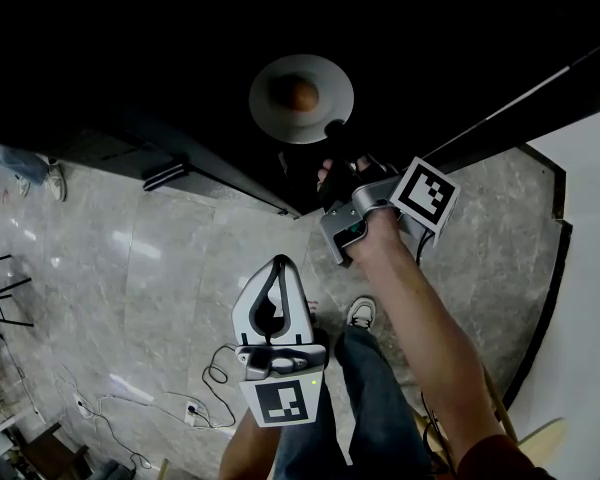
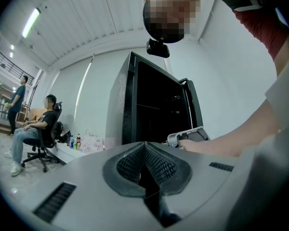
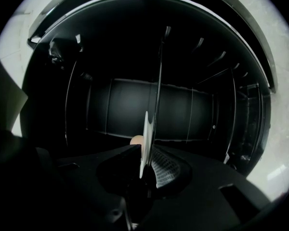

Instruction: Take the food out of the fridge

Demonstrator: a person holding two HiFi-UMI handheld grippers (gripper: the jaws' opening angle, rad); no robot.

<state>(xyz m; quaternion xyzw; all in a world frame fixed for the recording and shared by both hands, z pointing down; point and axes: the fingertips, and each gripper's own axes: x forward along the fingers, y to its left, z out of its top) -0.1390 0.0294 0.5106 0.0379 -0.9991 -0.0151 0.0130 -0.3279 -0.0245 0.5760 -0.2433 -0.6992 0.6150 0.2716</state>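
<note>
One round brown food item (image 1: 300, 94) sitting on one pale plate (image 1: 270, 108), against dark fridge (image 2: 154, 109) interior. Right gripper (image 1: 335, 133) jaws clamping plate rim; right gripper view showing plate edge-on between them. Left gripper (image 1: 276, 278) hanging low over floor (image 1: 130, 248), jaws pressed together, holding nothing. Left gripper view alone showing two others: seated person (image 2: 38, 129), standing person (image 2: 17, 97).

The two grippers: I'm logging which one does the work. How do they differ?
The right gripper clamps the plate by its rim; the left gripper is shut on nothing. The right gripper reaches into the fridge; the left gripper hangs outside it, above the floor. Each carries a marker cube.
</note>
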